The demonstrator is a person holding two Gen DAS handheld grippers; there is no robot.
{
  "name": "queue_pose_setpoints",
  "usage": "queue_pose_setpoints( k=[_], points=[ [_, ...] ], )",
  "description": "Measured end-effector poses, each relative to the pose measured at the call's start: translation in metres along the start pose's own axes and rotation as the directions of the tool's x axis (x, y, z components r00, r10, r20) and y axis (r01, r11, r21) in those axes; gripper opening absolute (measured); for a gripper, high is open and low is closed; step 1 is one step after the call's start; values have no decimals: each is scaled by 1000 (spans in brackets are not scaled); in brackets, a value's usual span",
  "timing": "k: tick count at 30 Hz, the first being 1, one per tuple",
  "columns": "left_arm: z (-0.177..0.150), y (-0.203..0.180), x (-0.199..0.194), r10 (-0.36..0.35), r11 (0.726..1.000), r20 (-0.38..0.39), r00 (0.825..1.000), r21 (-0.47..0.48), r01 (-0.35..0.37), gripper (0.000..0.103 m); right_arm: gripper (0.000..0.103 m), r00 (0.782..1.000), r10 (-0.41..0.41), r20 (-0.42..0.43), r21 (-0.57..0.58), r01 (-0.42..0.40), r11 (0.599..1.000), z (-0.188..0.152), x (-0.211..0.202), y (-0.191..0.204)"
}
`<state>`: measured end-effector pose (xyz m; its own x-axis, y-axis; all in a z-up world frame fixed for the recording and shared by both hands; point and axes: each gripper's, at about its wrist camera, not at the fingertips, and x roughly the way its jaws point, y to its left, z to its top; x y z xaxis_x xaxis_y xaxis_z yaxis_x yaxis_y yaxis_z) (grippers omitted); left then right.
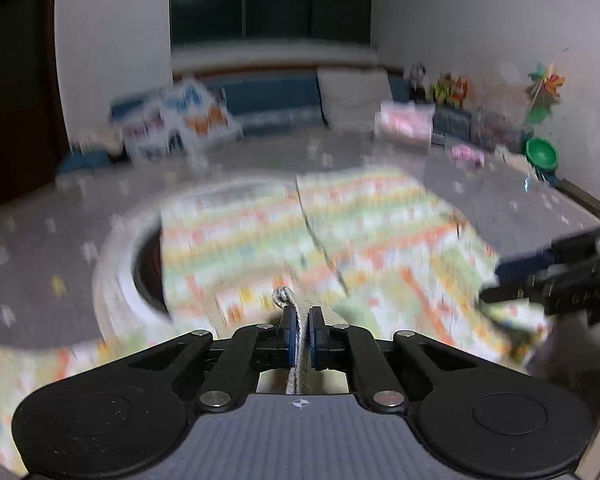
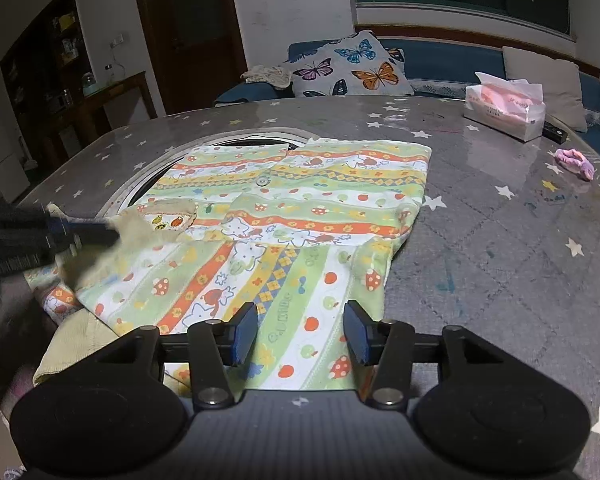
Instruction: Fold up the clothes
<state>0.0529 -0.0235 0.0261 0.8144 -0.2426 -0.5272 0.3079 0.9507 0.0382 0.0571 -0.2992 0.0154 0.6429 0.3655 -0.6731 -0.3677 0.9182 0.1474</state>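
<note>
Left gripper (image 1: 299, 334) pinches a grey fabric edge of the green, orange and white patterned child's shirt (image 2: 300, 216) between closed pads; right gripper (image 2: 300, 332) hovers wide open, empty, over its near hem – the shirt lies on the grey star-printed table (image 2: 500, 220), bare to its right

Dim indoor light, left wrist view motion-blurred, right sharp, fisheye-curved edges

butterfly cushion (image 2: 354, 65), tissue pack (image 2: 505, 109), pink scrunchie (image 2: 575, 163)
</note>
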Motion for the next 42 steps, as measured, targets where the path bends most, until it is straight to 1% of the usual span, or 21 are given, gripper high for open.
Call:
queue_pose_setpoints(
  k=[2,4,5,8,9,12,14,16,18,21,24,27,30,31,35,37,38,39,42],
  points=[
    [4,-1,0,-5,1000,19,1000,2,4,7,50,1000,-3,1,-9,3,1000,0,0,1],
    [3,-1,5,4,1000,15,1000,15,-4,7,50,1000,-9,2,-25,10,1000,-1,1,3],
    [1,-2,9,12,1000,2,1000,22,-12,7,51,1000,-14,3,-36,14,999,-2,2,4],
    [-15,0,27,29,999,-80,996,27,-27,8,52,1000,-21,3,-64,21,998,-3,2,8],
    [-20,0,28,38,999,-85,996,31,-36,11,52,1000,-23,3,-73,23,997,-3,2,9],
    [-26,1,27,62,998,-89,994,39,-59,13,53,1000,-28,-2,-84,28,996,-2,1,11],
    [-27,3,22,82,996,-84,993,34,-79,22,53,1000,-19,8,-91,19,996,2,-2,15],
    [-31,17,12,126,992,-85,988,-6,-127,40,53,1000,-1,16,-97,2,995,5,-2,20],
    [-35,31,2,170,984,-88,982,-47,-174,44,53,999,24,22,-106,-22,994,8,1,27],
    [-42,52,-12,234,964,-95,967,-107,-244,48,53,998,62,30,-119,-58,991,13,5,38],
    [-49,72,-26,297,936,-107,949,-166,-312,48,53,995,90,34,-142,-84,986,16,13,51],
    [-56,94,-40,361,897,-123,924,-225,-380,49,53,991,129,21,-165,-124,978,18,24,65],
    [-66,122,-52,445,833,-156,882,-289,-472,49,53,991,136,-16,-194,-137,972,15,36,74],
    [-68,130,-56,474,810,-166,865,-304,-502,50,53,991,131,-27,-203,-134,970,13,40,77],
    [-78,162,-65,575,705,-216,790,-361,-611,52,53,991,134,-20,-204,-135,970,14,34,78],
    [-83,176,-66,592,667,-248,767,-385,-638,51,53,992,127,-15,-210,-127,970,13,30,78],
    [-85,183,-66,595,652,-263,760,-396,-647,51,53,992,124,-13,-210,-124,970,13,28,77],
    [-87,188,-65,593,644,-272,758,-405,-649,50,53,992,123,-10,-208,-123,970,13,25,75],
    [-85,189,-65,562,663,-262,785,-424,-617,50,53,993,118,-4,-200,-117,973,12,21,71]
  ],
)
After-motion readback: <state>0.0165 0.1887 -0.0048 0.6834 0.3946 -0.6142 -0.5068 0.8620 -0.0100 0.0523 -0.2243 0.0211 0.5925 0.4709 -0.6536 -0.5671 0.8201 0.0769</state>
